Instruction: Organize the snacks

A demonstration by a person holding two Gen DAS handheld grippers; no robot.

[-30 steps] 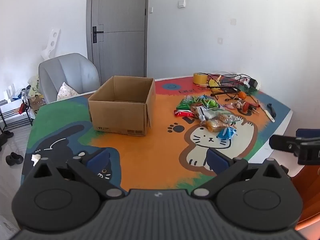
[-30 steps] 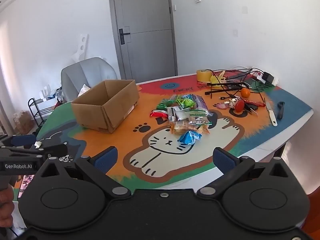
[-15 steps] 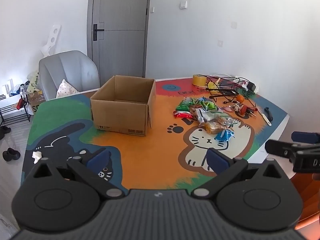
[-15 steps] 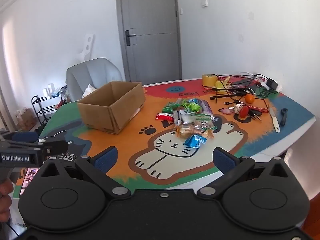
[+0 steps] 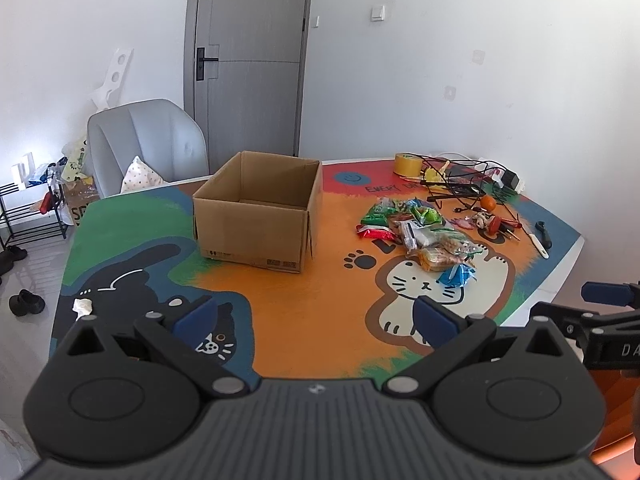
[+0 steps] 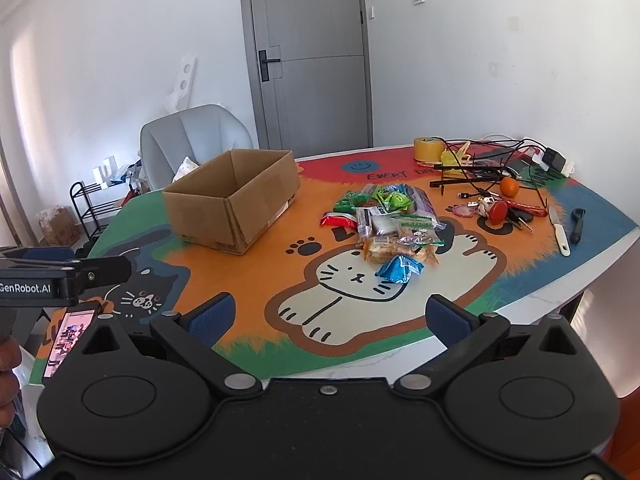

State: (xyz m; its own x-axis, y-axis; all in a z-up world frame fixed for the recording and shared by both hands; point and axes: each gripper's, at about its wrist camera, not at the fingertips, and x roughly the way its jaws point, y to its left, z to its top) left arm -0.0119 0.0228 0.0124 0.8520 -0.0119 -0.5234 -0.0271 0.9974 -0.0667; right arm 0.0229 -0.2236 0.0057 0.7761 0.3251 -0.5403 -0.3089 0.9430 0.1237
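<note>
Open cardboard box (image 5: pixel 256 216) upright on mat, nothing visible inside; snack pile (image 6: pixel 388 224) lying well apart. Left gripper (image 5: pixel 316 316) and right gripper (image 6: pixel 328 316): 2 spread wide, grasping nothing.

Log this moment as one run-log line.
stage: pre-grasp | left tool: open, empty | right tool: open, empty | snacks: piled on mat | box: open, beside pile

The right gripper (image 6: pixel 328 316) hangs above the near edge of the surface (image 6: pixel 256 280), fingers wide apart and holding nothing. A pile of snacks (image 6: pixel 388 228) lies in the middle, right of the open cardboard box (image 6: pixel 232 200). The left gripper (image 6: pixel 68 276) shows at the left.
</note>
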